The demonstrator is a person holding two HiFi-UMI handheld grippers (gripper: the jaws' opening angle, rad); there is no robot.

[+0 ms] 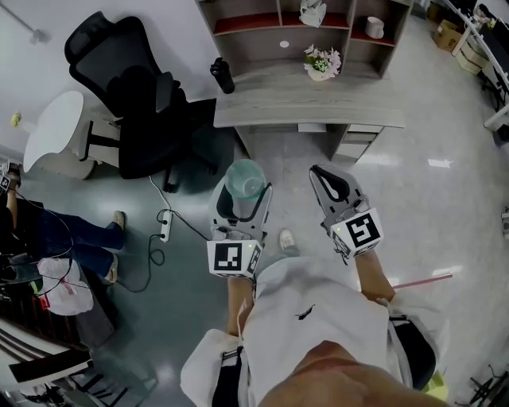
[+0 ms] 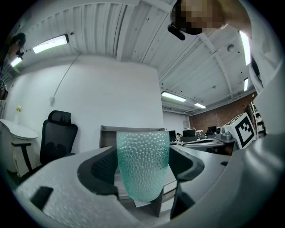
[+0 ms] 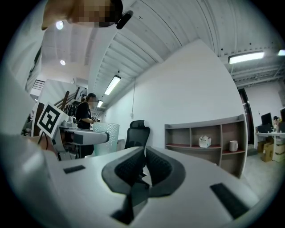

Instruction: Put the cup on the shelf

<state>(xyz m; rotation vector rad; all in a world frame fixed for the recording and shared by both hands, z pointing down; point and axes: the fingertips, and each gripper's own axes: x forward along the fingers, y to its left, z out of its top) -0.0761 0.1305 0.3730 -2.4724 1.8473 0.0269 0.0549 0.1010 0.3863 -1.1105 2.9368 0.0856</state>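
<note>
A pale green dimpled cup stands upright between the jaws of my left gripper, which is shut on it. In the left gripper view the cup fills the gap between both pads. My right gripper is held beside it, shut and holding nothing; its pads meet in the right gripper view, where the cup shows at the left. The grey shelf rises from the desk ahead. Its compartments appear far off at the right.
On the desk stand a dark bottle and a flower pot. A white mug and a white object occupy shelf compartments. A black office chair stands left of the desk. A power strip lies on the floor.
</note>
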